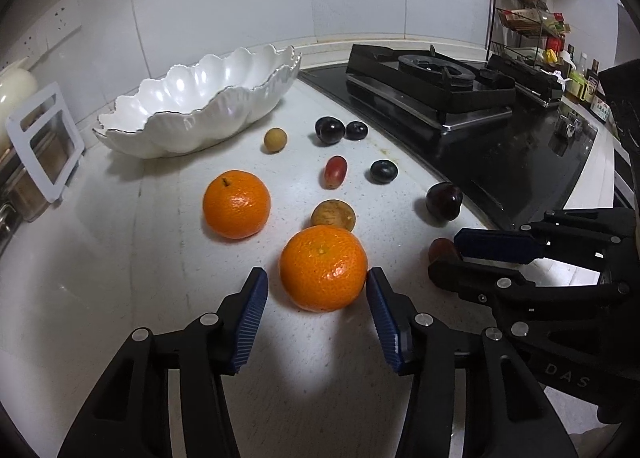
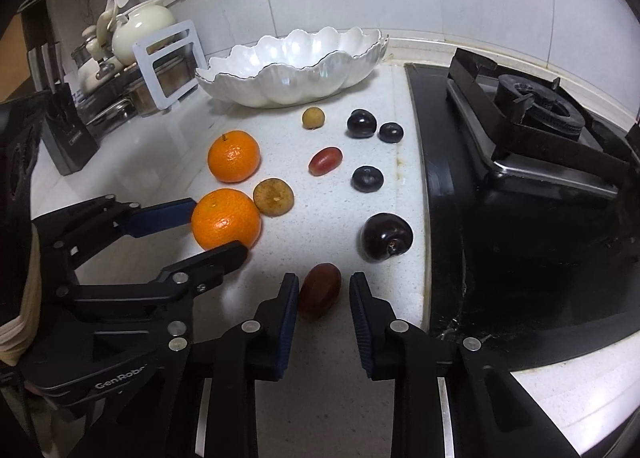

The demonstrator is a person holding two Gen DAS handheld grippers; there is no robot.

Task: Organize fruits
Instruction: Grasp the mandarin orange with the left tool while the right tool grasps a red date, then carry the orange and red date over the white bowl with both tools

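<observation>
I see the stove (image 2: pixel 520 178) filling the right side, its black edge running close beside the fruit. The white bowl (image 1: pixel 200 106) sits empty at the back of the table (image 1: pixel 140 258), with open room in front of it.

My left gripper (image 1: pixel 316 290) straddles the near orange (image 1: pixel 323 268): the right pad touches its skin, the left pad stands just clear, so nothing is held yet. I should square the pads on the widest part and close gently.

My right gripper (image 2: pixel 324 298) brackets the red grape (image 2: pixel 319 290), jaws narrow; the left pad looks to be touching, the right shows a sliver of gap. The grape is soft, so I should press lightly.

The two grippers sit near each other; I judge lifting straight up first avoids a clash. The plum (image 2: pixel 386 237) lies just beyond the grape, near the stove edge, and a brown fruit (image 1: pixel 333 215) touches the orange's far side.
</observation>
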